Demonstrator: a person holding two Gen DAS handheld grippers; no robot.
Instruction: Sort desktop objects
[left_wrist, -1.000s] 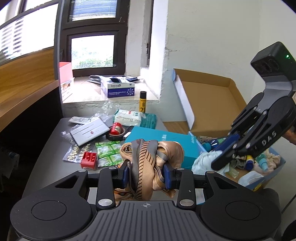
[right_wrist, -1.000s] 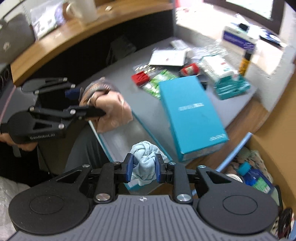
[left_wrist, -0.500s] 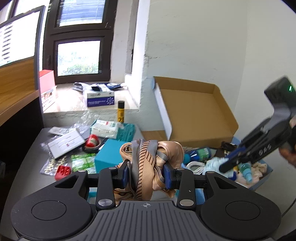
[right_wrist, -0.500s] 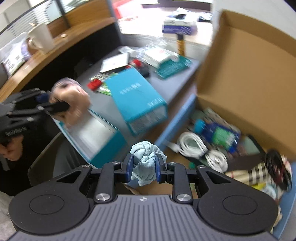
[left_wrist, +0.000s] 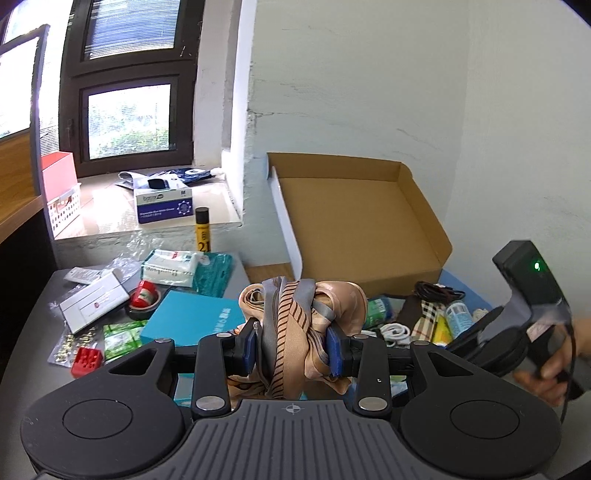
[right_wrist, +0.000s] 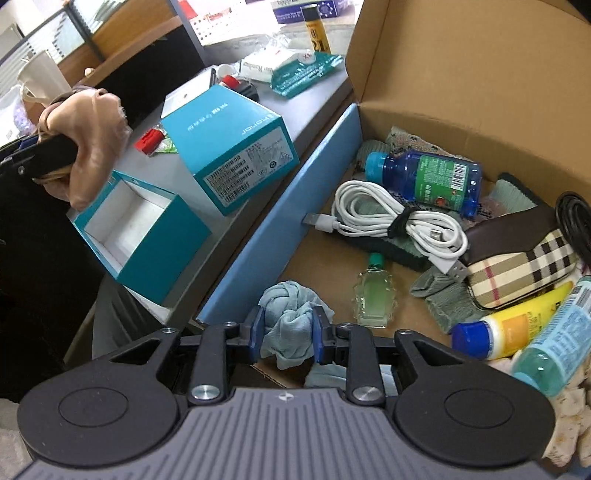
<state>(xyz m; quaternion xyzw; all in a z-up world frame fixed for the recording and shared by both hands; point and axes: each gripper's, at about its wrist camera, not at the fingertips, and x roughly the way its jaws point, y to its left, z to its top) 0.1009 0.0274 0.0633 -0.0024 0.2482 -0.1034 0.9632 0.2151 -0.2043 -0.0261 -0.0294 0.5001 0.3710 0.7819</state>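
My left gripper (left_wrist: 291, 349) is shut on a bunched tan and grey striped scarf (left_wrist: 303, 317), held above the grey desk (left_wrist: 44, 314) and facing the open cardboard box (left_wrist: 354, 218). The same scarf (right_wrist: 92, 125) shows at the left of the right wrist view. My right gripper (right_wrist: 289, 334) is shut on a balled light-blue cloth (right_wrist: 290, 314), hanging just inside the near left corner of the cardboard box (right_wrist: 461, 85), over its bare floor beside a small green glass bottle (right_wrist: 373, 293). A hand (left_wrist: 550, 365) holds the right gripper's handle.
The box holds a white cable (right_wrist: 395, 221), a blue bottle (right_wrist: 424, 175), a plaid pouch (right_wrist: 517, 258), a yellow tube (right_wrist: 513, 328) and socks. On the desk lie a teal carton (right_wrist: 229, 144), its open tray (right_wrist: 140, 236), wipes (left_wrist: 171, 267), red tape (left_wrist: 144, 295) and pill packets.
Both grippers swung right, away from the desk toward the cardboard box. The right gripper carried the blue cloth down into the box's near corner. Both grips stayed shut.
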